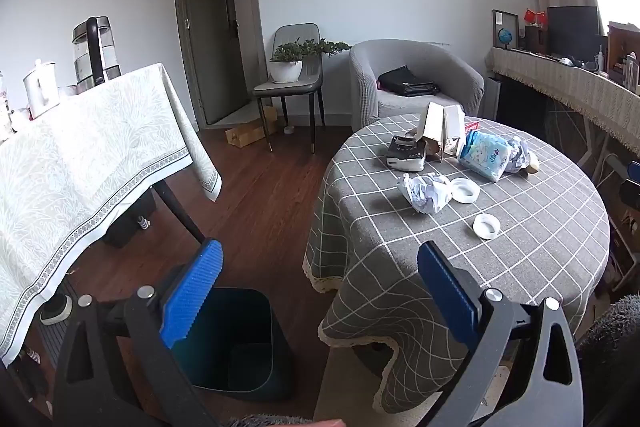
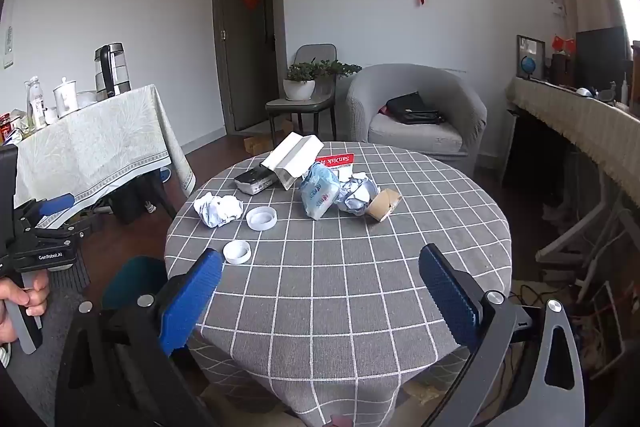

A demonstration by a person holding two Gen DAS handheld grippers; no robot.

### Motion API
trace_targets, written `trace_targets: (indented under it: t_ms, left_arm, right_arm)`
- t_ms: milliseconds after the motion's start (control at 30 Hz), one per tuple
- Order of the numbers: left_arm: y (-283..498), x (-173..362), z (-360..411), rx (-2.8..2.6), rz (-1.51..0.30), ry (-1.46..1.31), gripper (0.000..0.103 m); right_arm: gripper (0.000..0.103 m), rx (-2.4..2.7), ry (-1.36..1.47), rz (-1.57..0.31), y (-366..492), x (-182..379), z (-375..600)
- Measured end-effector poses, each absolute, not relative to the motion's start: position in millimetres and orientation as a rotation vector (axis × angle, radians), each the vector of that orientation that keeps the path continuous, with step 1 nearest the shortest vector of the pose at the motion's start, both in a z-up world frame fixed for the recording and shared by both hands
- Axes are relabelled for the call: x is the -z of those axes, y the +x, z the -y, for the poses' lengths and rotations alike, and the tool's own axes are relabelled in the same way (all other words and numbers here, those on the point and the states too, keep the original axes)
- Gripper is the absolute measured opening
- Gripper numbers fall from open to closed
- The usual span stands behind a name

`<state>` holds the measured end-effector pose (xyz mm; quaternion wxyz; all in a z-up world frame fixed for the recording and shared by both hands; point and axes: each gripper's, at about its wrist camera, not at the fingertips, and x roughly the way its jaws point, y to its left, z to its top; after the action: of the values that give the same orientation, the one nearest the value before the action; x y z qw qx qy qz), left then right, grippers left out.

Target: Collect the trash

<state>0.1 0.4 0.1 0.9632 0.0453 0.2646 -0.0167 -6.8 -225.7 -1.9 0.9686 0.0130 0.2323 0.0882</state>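
Observation:
A round table with a grey checked cloth [image 1: 520, 267] [image 2: 340, 291] carries the litter. On it lie a crumpled white paper [image 1: 426, 193] [image 2: 218, 209], two white lids [image 1: 465, 190] [image 2: 261, 218], a blue tissue pack [image 1: 484, 155] [image 2: 318, 197], a second crumpled wad [image 2: 356, 197] and a brown tape roll [image 2: 384, 205]. A dark teal bin [image 1: 236, 343] [image 2: 134, 279] stands on the floor left of the table. My left gripper [image 1: 320, 275] hangs open above the bin and the table's edge. My right gripper [image 2: 320, 283] is open over the table's near side, holding nothing.
A white box [image 2: 294, 161], a black device [image 2: 256, 181] and a red card [image 2: 336, 161] lie at the table's far side. A cloth-covered side table [image 1: 80, 155] with a kettle stands left. A grey armchair [image 2: 416, 107] and a chair with a plant are behind. A hand [image 2: 24, 301] grips the left tool's handle.

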Motion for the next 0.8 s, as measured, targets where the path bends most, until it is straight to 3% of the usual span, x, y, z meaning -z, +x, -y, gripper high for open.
trace_targets:
  t_ms: [800]
  left_arm:
    - [-2.9,-0.8,-3.5,0.026,-0.535,0.105,0.100]
  right_arm:
    - [0.100,-0.180,0.015,-0.470,-7.6,3.7,224.8]
